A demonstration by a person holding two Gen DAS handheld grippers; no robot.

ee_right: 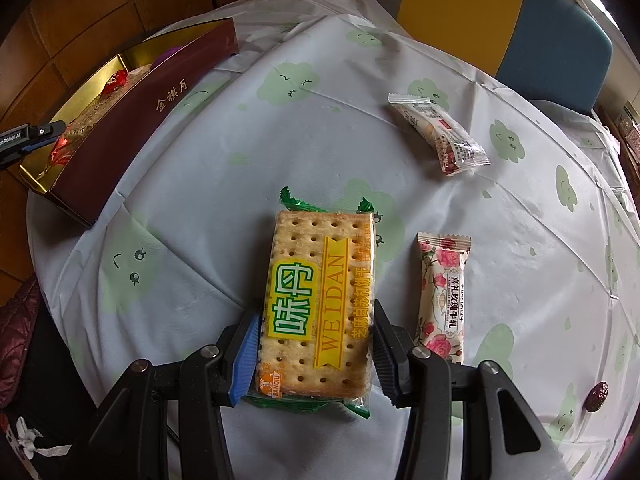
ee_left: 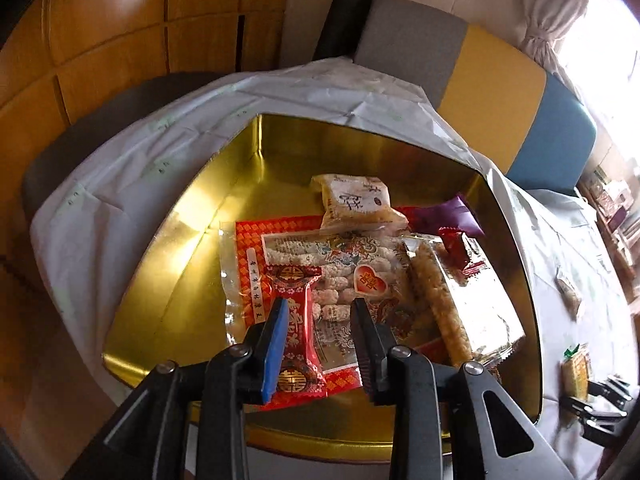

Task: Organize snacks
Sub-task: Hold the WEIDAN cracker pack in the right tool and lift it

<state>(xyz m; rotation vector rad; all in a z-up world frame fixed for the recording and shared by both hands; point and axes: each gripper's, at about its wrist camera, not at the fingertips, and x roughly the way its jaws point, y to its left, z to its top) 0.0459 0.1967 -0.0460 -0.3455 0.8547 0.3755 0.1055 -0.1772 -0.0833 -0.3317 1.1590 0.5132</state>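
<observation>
Wooden panelling and a colour-blocked bench in grey, yellow and blue back the desk (ee_right: 280, 152), which wears a pale cloth printed with green cloud faces, likely there to keep the top clean while the snacks are sorted. Biggest of the things on it is the gift box (ee_left: 192, 240), gold inside and maroon outside, sitting at about ten o'clock in the right wrist view; it seems to be the collecting place, since a large red-bordered rice-cake bag (ee_left: 344, 272), a pale puffed-rice packet (ee_left: 356, 200), a clear pack of fried sticks (ee_left: 460, 300), a purple wrapper (ee_left: 460, 216) and a small red sweet (ee_left: 460, 244) already lie piled in it. Over that pile the left tongs (ee_left: 320, 340) stand apart, a red double-happiness candy (ee_left: 298, 344) lying between the jaws but not pinched, which reads as a drop-off just made. Out on the cloth, the right tongs (ee_right: 316, 352) are clamped on the long sides of a Weidan cracker pack (ee_right: 320, 300), gripped across its width so it can be carried flat. Loose items wait for their turn: a rose-printed nougat bar (ee_right: 442, 300) at three o'clock beside the crackers, a white bar (ee_right: 440, 132) at one o'clock, and a single red date (ee_right: 597, 396) at four o'clock.
</observation>
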